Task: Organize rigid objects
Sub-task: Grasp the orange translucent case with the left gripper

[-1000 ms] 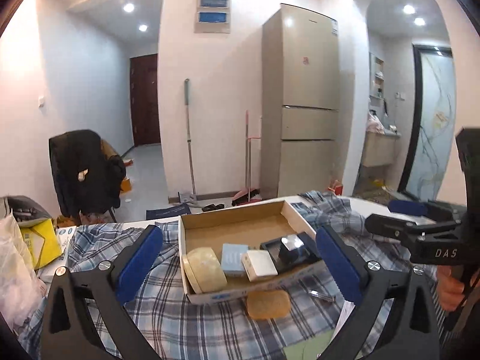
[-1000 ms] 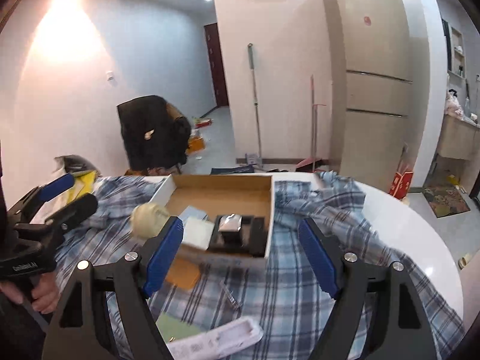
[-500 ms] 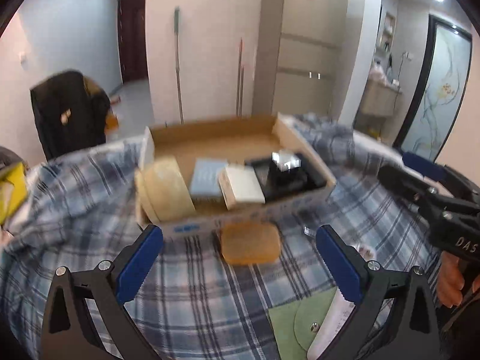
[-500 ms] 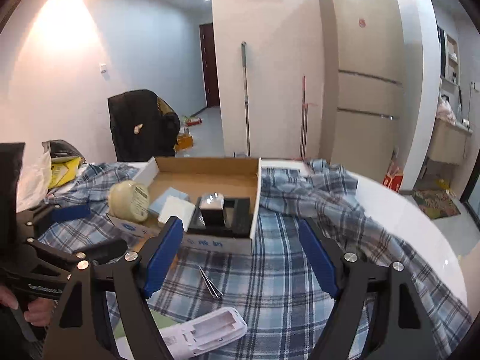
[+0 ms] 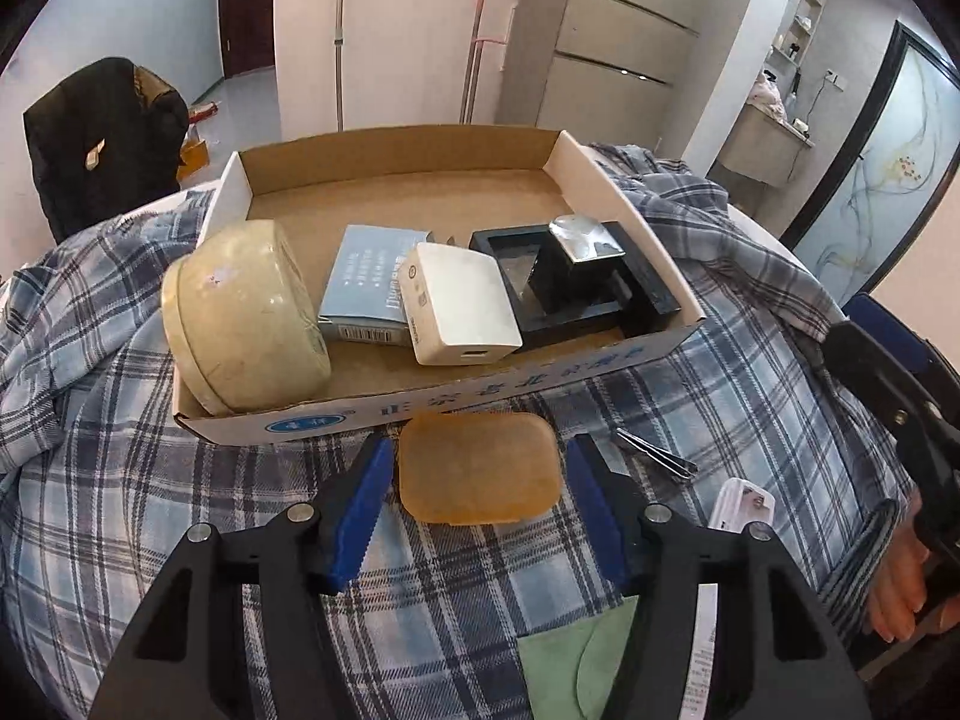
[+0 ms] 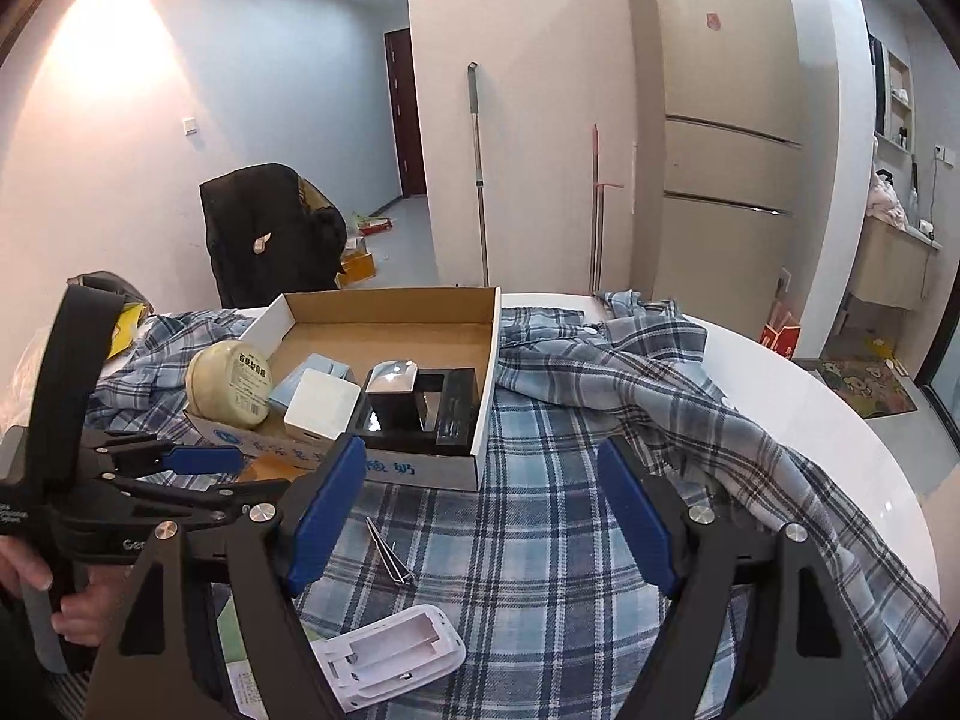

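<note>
An amber soap-like block (image 5: 478,467) lies on the plaid cloth just in front of a shallow cardboard box (image 5: 636,354). My left gripper (image 5: 478,489) is open with a blue pad on each side of the block, not touching it. The box holds a cream round tin (image 5: 243,315), a light blue packet (image 5: 375,279), a white adapter (image 5: 459,300) and a black stand with a chrome cube (image 5: 579,273). My right gripper (image 6: 483,507) is open and empty above the cloth, right of the left gripper (image 6: 198,468). The box also shows in the right wrist view (image 6: 486,396).
Metal tweezers (image 6: 389,549) and a white plastic case (image 6: 390,660) lie on the plaid cloth (image 6: 540,540) near the front. A green pouch (image 5: 576,660) lies by the left gripper. The white round table edge (image 6: 840,420) curves at the right.
My left gripper has dropped and moved forward to the amber block, and its jaws have narrowed around it. The right gripper has hardly moved.
</note>
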